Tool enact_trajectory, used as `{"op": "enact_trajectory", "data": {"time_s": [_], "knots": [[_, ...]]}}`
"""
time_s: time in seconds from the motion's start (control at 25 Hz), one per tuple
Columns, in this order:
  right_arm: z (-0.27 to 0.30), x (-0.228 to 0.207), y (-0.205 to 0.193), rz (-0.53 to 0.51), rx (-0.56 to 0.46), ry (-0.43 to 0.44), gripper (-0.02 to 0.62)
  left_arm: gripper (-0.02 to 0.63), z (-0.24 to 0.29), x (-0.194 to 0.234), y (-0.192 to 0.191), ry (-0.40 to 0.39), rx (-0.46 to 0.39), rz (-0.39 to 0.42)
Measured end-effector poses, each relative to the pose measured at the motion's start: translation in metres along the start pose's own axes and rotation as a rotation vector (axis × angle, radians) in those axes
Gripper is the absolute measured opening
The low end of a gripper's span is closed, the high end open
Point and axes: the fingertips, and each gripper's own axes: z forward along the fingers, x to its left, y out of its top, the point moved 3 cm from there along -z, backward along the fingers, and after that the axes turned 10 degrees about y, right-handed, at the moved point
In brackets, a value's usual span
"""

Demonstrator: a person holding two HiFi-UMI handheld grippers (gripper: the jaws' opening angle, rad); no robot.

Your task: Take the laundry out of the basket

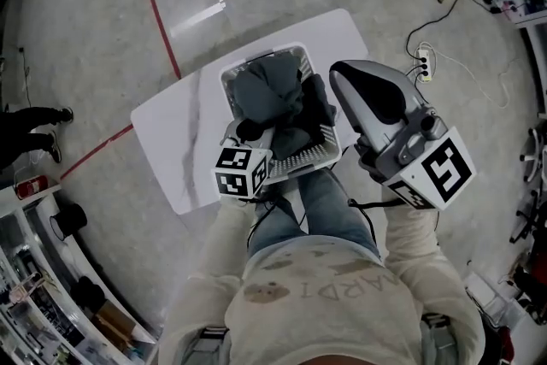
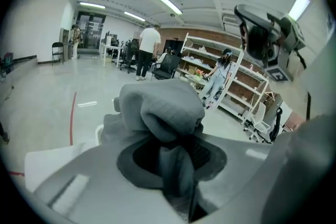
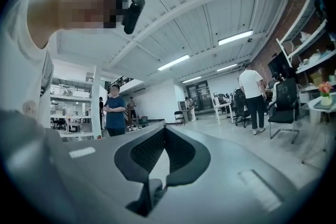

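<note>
A white laundry basket (image 1: 297, 55) stands on a small white table (image 1: 175, 137) and holds grey and dark clothes (image 1: 272, 94). My left gripper (image 1: 244, 131) reaches into the basket's near left side. In the left gripper view it (image 2: 176, 152) is shut on a fold of a grey garment (image 2: 157, 105), which bulges up just past the jaws. My right gripper (image 1: 342, 69) is held high to the right of the basket. In the right gripper view it (image 3: 164, 131) is shut with nothing in it and points out into the room.
A red tape line (image 1: 159, 13) crosses the floor behind the table. A power strip with cables (image 1: 423, 61) lies at the back right. Shelving (image 1: 34, 269) stands at the lower left. People (image 2: 148, 52) stand farther off in the hall.
</note>
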Motion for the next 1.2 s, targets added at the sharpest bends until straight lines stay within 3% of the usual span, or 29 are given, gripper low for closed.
{"op": "enact_trajectory", "data": {"time_s": [0.36,0.92,1.2], "knots": [[-0.011,0.072,0.029,-0.038,-0.036,-0.054,0.028,0.091,-0.105,-0.005,0.080,-0.060,-0.255,0.038],[-0.027,0.179,0.044,-0.095,-0.058,-0.187,0.028,0.089,-0.255,-0.005,0.147,-0.150,-0.581,0.124],[-0.036,0.217,0.041,-0.111,-0.061,-0.261,0.028,0.087,-0.294,-0.022,0.140,-0.207,-0.624,0.205]]}}
